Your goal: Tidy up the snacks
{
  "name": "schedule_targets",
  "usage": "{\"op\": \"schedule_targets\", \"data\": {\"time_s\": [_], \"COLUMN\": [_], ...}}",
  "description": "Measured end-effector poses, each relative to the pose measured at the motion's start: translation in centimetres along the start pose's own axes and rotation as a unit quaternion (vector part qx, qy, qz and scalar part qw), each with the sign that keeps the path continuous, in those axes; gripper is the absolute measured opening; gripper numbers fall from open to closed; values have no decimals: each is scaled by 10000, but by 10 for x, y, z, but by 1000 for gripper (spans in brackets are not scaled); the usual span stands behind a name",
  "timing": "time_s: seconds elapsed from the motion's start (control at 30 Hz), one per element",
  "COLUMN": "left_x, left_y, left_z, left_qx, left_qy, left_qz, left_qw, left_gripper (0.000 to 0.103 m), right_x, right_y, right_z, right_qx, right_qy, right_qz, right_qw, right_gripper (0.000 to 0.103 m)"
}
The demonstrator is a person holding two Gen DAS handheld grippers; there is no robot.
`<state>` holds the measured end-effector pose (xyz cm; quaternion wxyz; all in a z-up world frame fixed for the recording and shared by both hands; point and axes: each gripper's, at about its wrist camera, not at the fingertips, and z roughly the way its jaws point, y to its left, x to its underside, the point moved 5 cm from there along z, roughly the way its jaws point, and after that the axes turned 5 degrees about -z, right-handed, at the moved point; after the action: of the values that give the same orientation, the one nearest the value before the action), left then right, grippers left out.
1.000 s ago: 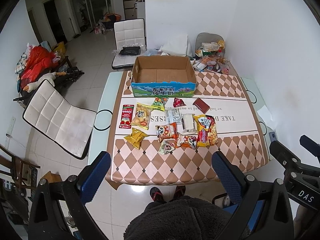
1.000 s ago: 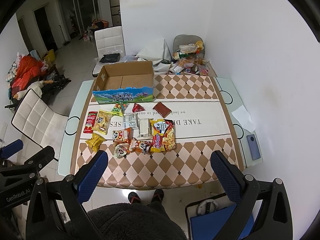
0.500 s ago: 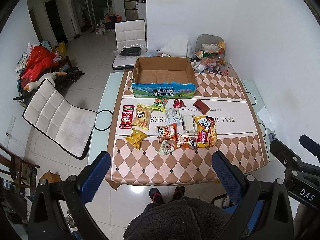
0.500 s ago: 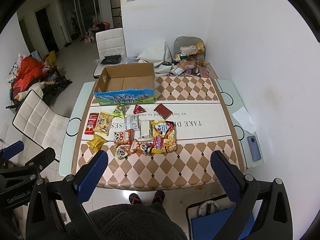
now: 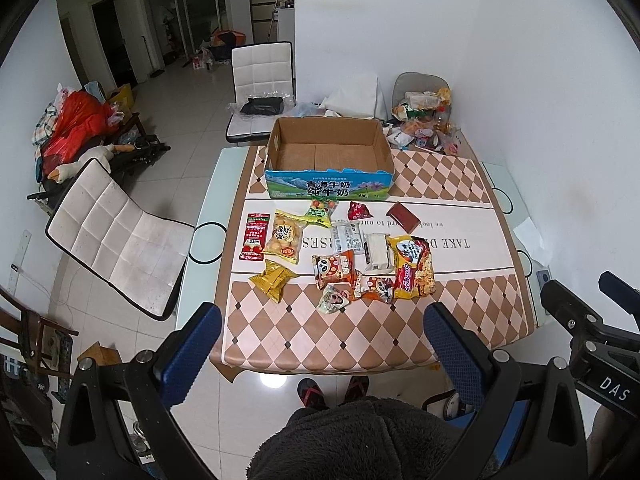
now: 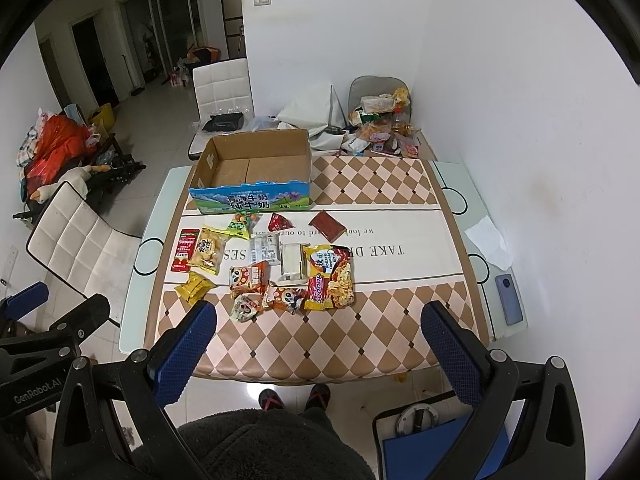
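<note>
An open, empty cardboard box (image 5: 328,160) (image 6: 252,172) with a blue printed front stands at the far side of the table (image 5: 460,312). Several snack packets lie in front of it: a yellow-red noodle bag (image 5: 412,268) (image 6: 330,276), a white box (image 5: 378,254), panda packets (image 5: 334,270), a yellow wrapper (image 5: 273,279), a biscuit bag (image 5: 284,236) and a red packet (image 5: 253,236). My left gripper (image 5: 320,344) and right gripper (image 6: 318,340) are both open and empty, held high above the table's near edge.
White chairs stand at the left (image 5: 116,236) and behind the box (image 5: 262,84). A pile of clutter (image 5: 424,120) sits at the far right corner. A phone (image 6: 507,300) and a paper tissue (image 6: 488,242) lie at the table's right edge.
Both grippers have drifted slightly, so the table sits a little lower and closer in view. Nothing on the table has moved.
</note>
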<state>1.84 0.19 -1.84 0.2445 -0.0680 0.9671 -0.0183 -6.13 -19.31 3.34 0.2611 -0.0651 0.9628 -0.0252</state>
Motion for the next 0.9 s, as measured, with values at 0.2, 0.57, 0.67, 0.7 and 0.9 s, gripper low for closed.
{"op": "schedule_targets", "data": {"time_s": [0.2, 0.57, 0.67, 0.7, 0.9], "left_x": [2, -3, -8, -12, -28], "left_y": [1, -3, -5, -6, -3], "left_z": [0, -3, 2, 7, 84], "left_qx": [5, 20, 1, -15, -345], "left_qy": [-9, -36, -49, -76, 175], "left_qz": [-17, 9, -19, -47, -259], "left_qw": [10000, 10000, 10000, 10000, 9989], "left_gripper": [103, 103, 103, 103, 103], "right_x": [1, 2, 0, -1, -12], "right_y": [0, 2, 0, -2, -24], "right_z": [0, 1, 7, 10, 76], "right_qx": [-5, -29, -62, -72, -252], "right_qy": [-11, -13, 27, 45, 445], "right_qz": [4, 7, 74, 103, 502], "right_qw": [10000, 10000, 9999, 9999, 9974], "right_gripper": [103, 103, 103, 103, 103]}}
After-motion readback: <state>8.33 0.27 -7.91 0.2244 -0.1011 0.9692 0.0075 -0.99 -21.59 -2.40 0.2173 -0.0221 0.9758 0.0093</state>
